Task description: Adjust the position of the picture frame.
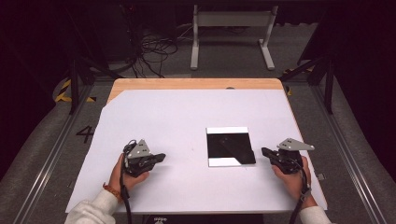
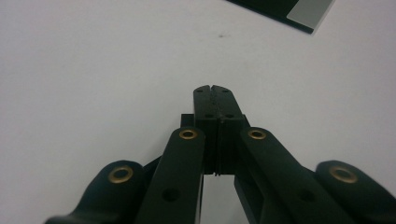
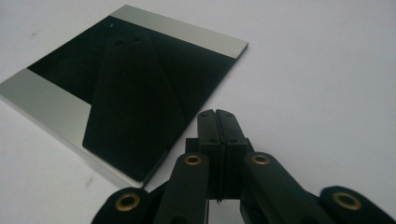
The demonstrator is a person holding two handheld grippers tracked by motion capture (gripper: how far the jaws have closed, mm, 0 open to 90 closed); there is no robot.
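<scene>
Jaws pressed together and empty on both your left gripper (image 2: 213, 88) and right gripper (image 3: 217, 113). The square mirror-like plate (image 1: 229, 146) lies flat on the white sheet (image 1: 177, 116), just beside the right jaw tips, well apart from the left. Risk, as judged: a flat plate offers no edge; closed tips would likely skid it or scratch it. Right gripper view shows a dark reflection on the plate; high view shows both hands resting.

I read one mark: dark numeral "4" (image 1: 85, 134) on grey carpeted floor (image 1: 42, 154), left of my desk. Nothing else legible.
</scene>
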